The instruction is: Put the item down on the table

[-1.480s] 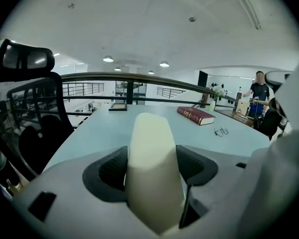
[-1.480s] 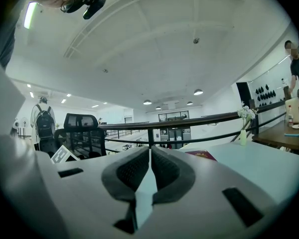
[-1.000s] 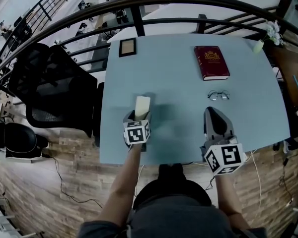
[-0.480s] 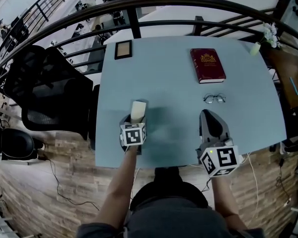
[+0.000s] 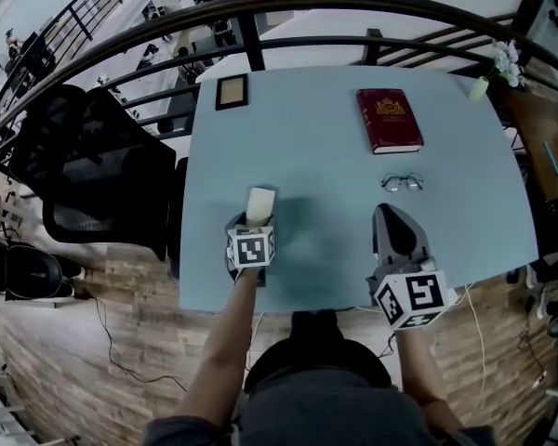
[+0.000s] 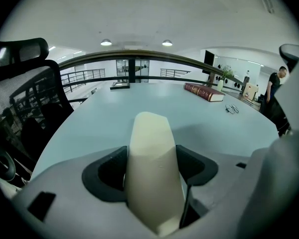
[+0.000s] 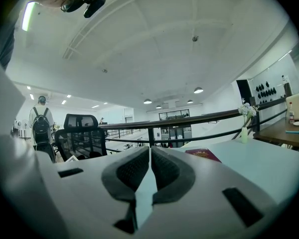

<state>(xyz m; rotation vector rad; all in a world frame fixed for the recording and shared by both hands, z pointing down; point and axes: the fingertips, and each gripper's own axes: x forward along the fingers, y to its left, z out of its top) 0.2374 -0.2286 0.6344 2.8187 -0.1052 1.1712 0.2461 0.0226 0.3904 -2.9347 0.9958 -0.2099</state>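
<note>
- The left gripper is hanging over the near left part of the pale blue table, its jaws clamping a cream block from both sides
- In the left gripper view the cream block is sitting between the dark pads, its long axis running along the jaws and its far end jutting out past them
- That free end is pointing away from the person, toward the far edge of the table and a small picture frame
- No view is showing whether the block is touching the tabletop
- The right gripper is hovering over the near right part of the table, jaws pressed together on nothing; the right gripper view is showing the two pads meeting
- A red book is lying flat on the far right of the table, with a pair of glasses just in front of it, both well apart from the block
- A black mesh chair is standing beside the table's left edge
</note>
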